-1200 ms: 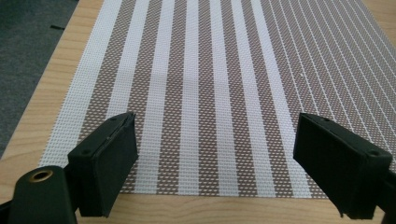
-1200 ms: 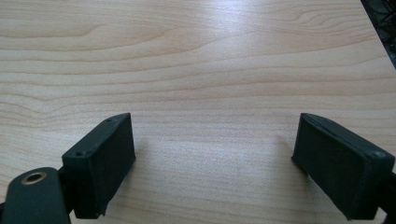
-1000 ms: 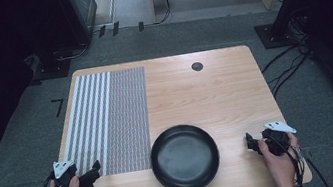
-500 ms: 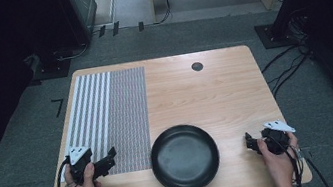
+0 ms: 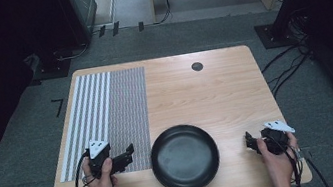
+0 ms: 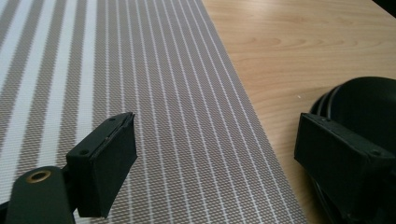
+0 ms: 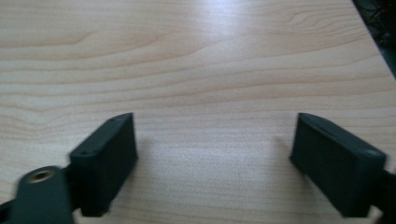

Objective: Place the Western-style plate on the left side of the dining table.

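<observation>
We are holding the left gripper (image 5: 125,156) open and empty over the striped mat (image 5: 107,113), just left of the black pan (image 5: 185,157) at the table's near edge. The right gripper (image 5: 250,142), its empty jaws just narrowing slightly, is waiting farther off.

Overhead view; two close table-level views
</observation>
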A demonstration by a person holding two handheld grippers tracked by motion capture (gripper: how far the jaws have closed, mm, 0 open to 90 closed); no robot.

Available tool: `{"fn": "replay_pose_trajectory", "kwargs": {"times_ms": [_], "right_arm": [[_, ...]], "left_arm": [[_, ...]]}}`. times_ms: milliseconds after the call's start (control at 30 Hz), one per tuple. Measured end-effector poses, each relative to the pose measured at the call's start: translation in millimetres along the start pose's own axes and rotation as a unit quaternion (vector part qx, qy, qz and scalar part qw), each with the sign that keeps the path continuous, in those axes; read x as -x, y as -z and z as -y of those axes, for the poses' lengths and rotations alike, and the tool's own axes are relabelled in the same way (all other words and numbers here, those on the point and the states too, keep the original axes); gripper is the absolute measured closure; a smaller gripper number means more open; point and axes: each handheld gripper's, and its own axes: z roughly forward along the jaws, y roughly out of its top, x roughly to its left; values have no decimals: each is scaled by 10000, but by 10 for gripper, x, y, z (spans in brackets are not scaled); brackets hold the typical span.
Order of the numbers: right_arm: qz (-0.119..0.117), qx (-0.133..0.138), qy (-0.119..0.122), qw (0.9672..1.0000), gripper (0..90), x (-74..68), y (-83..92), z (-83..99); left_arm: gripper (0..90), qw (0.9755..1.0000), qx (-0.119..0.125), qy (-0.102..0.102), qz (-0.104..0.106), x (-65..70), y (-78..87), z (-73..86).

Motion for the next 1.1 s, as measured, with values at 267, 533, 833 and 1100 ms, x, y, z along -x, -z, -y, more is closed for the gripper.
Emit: {"fn": "replay_pose_trajectory", "kwargs": {"times_ms": [267,533,833,1100], "right_arm": [[-488,224,-96,9985,158,-153,122,-63],[-687,366,-90,9969,193,-400,257,-147],[-960,558,295,9934,230,-747,388,-214],[-1295,697,196,9889,455,-897,459,-187]], "left_arm": [[127,9997,-78,-86,231,114,-7,37],[108,9985,-134,-200,497,245,-22,72],[101,9961,-278,-272,793,366,-58,119],[154,9934,-373,-471,973,483,-67,158]]}}
